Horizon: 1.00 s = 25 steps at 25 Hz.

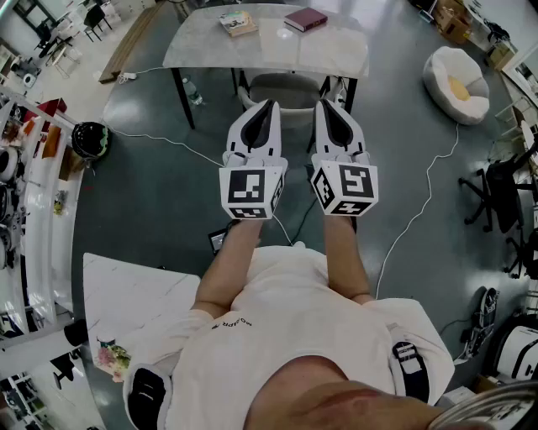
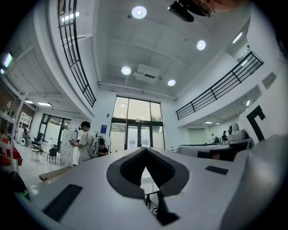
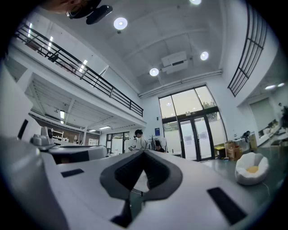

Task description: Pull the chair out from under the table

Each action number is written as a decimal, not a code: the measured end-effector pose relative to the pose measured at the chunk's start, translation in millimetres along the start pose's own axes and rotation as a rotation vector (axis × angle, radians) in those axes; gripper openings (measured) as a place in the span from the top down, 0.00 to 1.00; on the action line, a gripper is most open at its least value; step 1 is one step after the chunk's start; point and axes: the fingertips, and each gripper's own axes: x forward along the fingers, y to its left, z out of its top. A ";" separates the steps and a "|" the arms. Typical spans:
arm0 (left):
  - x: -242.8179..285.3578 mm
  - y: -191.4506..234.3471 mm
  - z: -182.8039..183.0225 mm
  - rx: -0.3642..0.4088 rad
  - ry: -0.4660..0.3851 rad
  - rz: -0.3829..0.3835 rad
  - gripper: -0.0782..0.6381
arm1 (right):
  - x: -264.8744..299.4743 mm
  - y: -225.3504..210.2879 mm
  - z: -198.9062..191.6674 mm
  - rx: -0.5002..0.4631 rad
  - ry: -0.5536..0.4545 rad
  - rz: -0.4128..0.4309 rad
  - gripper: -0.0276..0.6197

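Observation:
The grey chair (image 1: 286, 91) stands pushed in under the pale table (image 1: 269, 46), with only its back and part of its seat showing at the table's near edge. My left gripper (image 1: 271, 103) and right gripper (image 1: 322, 103) are held side by side in front of me. Their tips point at the chair and stop just short of it in the head view. Both are shut with nothing between the jaws, as the left gripper view (image 2: 145, 149) and the right gripper view (image 3: 144, 153) also show. Neither touches the chair.
Two books (image 1: 239, 23) (image 1: 305, 18) lie on the table. A bottle (image 1: 192, 92) stands by its left leg. A white beanbag (image 1: 458, 82) sits at the right, a cable (image 1: 420, 210) crosses the floor, and a second white table (image 1: 134, 294) is at the near left. People (image 2: 85, 141) stand far off.

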 end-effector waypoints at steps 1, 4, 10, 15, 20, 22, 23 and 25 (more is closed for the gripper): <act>-0.6 -0.5 0.0 0.000 0.001 0.001 0.89 | -0.8 -0.1 -0.3 -0.003 0.001 -0.001 0.94; -1.9 -2.0 -0.2 0.000 0.003 0.003 0.89 | -2.2 -0.1 -1.5 -0.010 0.003 0.001 0.94; -4.0 -13.0 0.0 0.000 0.003 -0.005 0.88 | -7.3 -2.4 2.7 0.009 -0.010 0.024 0.94; -6.5 -11.4 -2.0 0.016 0.001 0.008 0.89 | -6.3 -2.6 -4.0 0.026 -0.008 0.037 0.94; 2.4 -33.5 -3.0 0.031 0.006 0.022 0.89 | -13.5 -25.1 -4.4 0.034 0.001 0.057 0.94; 6.3 -41.5 -5.6 0.037 0.012 0.029 0.89 | -16.1 -34.6 -6.6 0.038 0.004 0.062 0.94; 8.3 -44.6 -6.9 0.042 0.016 0.033 0.88 | -16.6 -38.6 -8.2 0.039 0.005 0.064 0.94; 12.2 -50.1 -8.6 0.053 0.018 0.041 0.89 | -17.0 -46.3 -11.0 0.047 0.005 0.069 0.94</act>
